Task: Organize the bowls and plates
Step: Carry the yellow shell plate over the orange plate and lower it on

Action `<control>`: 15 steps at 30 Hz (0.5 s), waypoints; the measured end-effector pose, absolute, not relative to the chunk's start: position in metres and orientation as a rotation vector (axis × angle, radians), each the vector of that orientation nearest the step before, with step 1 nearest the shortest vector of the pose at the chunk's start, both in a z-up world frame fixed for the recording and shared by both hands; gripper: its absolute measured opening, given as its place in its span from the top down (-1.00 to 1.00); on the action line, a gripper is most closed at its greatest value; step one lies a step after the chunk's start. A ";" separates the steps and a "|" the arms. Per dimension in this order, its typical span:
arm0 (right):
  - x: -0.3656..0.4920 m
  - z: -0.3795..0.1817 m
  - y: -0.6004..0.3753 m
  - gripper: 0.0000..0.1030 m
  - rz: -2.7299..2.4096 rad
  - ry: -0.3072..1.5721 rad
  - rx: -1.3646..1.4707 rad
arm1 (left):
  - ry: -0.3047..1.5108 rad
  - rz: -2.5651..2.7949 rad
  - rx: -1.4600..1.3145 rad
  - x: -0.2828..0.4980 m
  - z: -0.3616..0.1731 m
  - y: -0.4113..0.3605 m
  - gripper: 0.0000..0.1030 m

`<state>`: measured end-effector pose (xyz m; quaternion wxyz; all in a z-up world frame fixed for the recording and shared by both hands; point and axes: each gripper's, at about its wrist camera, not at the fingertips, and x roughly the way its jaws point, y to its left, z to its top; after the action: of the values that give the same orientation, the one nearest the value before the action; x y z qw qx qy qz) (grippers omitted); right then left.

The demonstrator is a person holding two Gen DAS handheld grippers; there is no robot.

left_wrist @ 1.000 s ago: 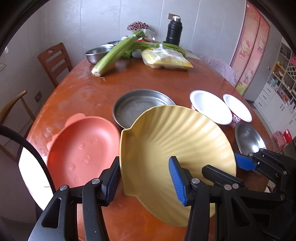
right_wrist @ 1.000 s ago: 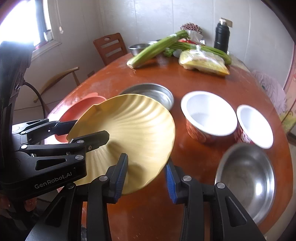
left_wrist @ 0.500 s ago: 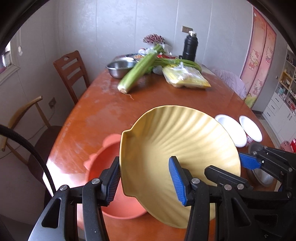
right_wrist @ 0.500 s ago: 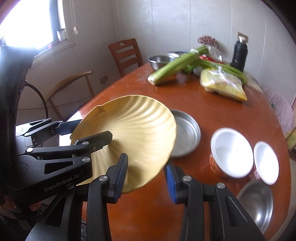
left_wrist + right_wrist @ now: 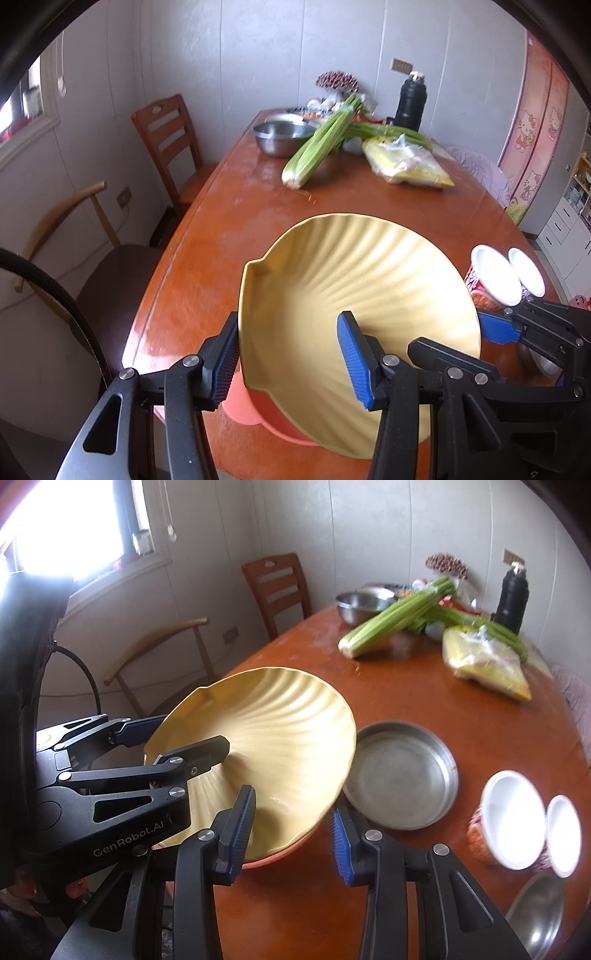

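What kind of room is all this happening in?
Most likely a home dining room or eat-in kitchen. A large wooden dining table with wooden chairs beside it holds celery, a steel bowl and a flask.

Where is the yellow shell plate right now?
Held by both grippers, the yellow shell plate is tilted over the pink plate, left of the steel pan in the right wrist view.

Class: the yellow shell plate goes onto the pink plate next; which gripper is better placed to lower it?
Neither alone: left gripper and right gripper both clamp the yellow shell plate, already over the pink plate.
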<state>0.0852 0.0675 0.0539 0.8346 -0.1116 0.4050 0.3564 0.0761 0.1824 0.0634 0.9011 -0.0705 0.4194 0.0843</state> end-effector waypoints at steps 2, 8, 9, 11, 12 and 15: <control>0.086 0.046 0.075 0.20 0.756 0.879 -0.244 | 0.893 0.174 -0.171 0.077 0.052 0.190 0.01; 0.087 0.026 0.084 0.20 0.756 0.942 -0.246 | 0.931 0.174 -0.201 0.076 0.030 0.199 0.01; 0.086 0.024 0.085 0.20 0.753 0.943 -0.253 | 0.936 0.172 -0.206 0.076 0.027 0.200 0.01; 0.085 0.022 0.088 0.20 0.747 0.936 -0.266 | 0.940 0.168 -0.215 0.076 0.023 0.202 0.01; 0.083 0.021 0.088 0.20 0.745 0.937 -0.272 | 0.946 0.168 -0.218 0.077 0.020 0.203 0.01; 0.082 0.014 0.092 0.20 0.750 0.951 -0.296 | 0.961 0.174 -0.218 0.079 0.013 0.205 0.01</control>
<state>0.0817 0.0918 0.0145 0.8118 -0.1384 0.4455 0.3514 0.0785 0.2053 0.0128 0.8775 -0.1045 0.4606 0.0833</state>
